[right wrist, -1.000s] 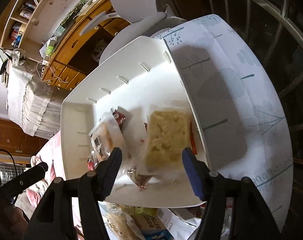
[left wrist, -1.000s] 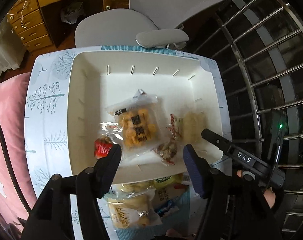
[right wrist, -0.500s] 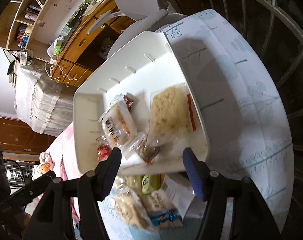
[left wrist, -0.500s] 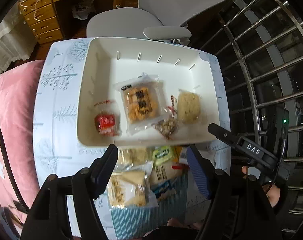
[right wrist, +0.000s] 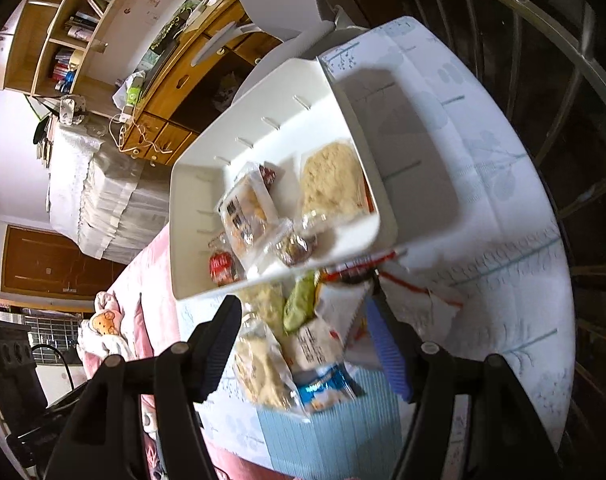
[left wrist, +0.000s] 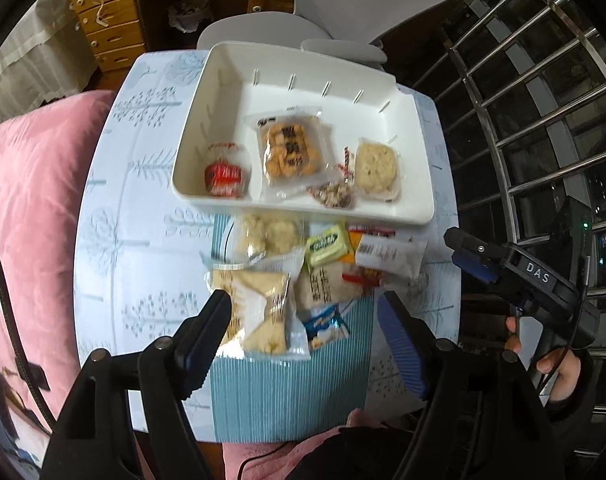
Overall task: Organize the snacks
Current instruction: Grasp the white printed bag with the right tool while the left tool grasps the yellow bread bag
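A white tray (left wrist: 303, 64) sits on the tree-print table and holds several wrapped snacks: a red pack (left wrist: 224, 174), an orange cracker pack (left wrist: 290, 151), a nut pack (left wrist: 332, 195) and a pale rice cake (left wrist: 376, 168). A pile of loose snack packs (left wrist: 299, 276) lies in front of the tray. My left gripper (left wrist: 305, 322) is open and empty above the pile. My right gripper (right wrist: 305, 340) is open and empty over the same pile (right wrist: 287, 344), near the tray (right wrist: 191, 184). It also shows in the left wrist view (left wrist: 469, 256).
A pink cushion (left wrist: 27, 208) lies left of the table. A grey office chair (left wrist: 323, 4) and wooden drawers (left wrist: 111, 28) stand beyond the tray. A metal railing (left wrist: 543, 120) runs along the right. A blue ribbed mat (left wrist: 291, 392) covers the table's near edge.
Both grippers have pulled back from over the tray toward the table's near edge, so the pile of loose snacks now lies between their fingers. Both stay open and empty.
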{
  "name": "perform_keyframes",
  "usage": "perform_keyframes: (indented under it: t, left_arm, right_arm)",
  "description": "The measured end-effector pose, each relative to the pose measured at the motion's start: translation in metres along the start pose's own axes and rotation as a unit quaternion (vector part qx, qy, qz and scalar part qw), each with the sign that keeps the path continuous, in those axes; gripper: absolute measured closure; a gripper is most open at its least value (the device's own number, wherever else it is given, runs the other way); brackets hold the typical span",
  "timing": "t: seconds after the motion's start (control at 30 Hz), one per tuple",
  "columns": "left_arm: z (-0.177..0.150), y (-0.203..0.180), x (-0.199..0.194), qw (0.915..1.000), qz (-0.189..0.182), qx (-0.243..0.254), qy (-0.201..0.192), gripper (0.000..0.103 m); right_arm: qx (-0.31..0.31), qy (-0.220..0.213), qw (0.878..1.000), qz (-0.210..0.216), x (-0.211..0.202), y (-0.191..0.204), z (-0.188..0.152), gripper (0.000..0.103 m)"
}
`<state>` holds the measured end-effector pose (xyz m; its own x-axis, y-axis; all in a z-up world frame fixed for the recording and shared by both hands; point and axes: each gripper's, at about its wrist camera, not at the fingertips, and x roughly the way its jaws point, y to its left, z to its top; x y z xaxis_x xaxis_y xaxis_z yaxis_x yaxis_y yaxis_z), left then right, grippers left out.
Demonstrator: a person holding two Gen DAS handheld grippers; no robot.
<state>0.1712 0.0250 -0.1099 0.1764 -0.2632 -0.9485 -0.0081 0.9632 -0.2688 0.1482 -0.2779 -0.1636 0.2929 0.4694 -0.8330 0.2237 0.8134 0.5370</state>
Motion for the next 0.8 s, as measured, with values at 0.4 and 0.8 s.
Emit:
perform_keyframes:
  t: [0.4, 0.8]
  left_arm:
    - [-0.065, 0.022, 0.032, 0.9978, -0.002, -0.065, 0.010, 0.027]
    - [-0.093, 0.049, 0.073, 0.9979, 0.035, -0.054, -0.010, 0.027]
  right_arm:
    - [0.011, 0.033, 0.999, -0.020, -0.005, -0.040, -0.046, 0.028]
    - [0.083, 0.050, 0.995, 0.019, 0.012, -0.079, -0.073, 0.028]
